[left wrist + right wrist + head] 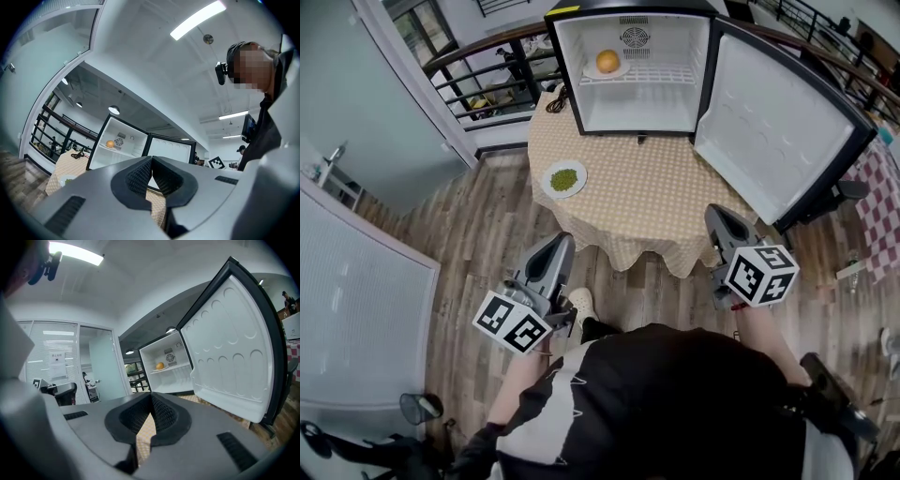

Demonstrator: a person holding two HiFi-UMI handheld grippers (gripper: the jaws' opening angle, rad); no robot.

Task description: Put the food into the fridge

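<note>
A small black fridge (630, 66) stands open on the far side of the round table (647, 202), its door (773, 131) swung out to the right. An orange (607, 61) on a white plate rests on the fridge's wire shelf. A white plate of green food (565, 178) sits near the table's left edge. My left gripper (560, 246) and my right gripper (719, 220) hover at the table's near edge, both shut and empty. The orange (109, 144) and fridge (119, 143) show in the left gripper view, the orange (160, 365) in the right.
A dark bundle (557, 100) lies on the table left of the fridge. A black railing (478, 66) runs behind the table at the left. A red checked cloth (879, 202) shows at the right edge. Wooden floor (469, 253) surrounds the table.
</note>
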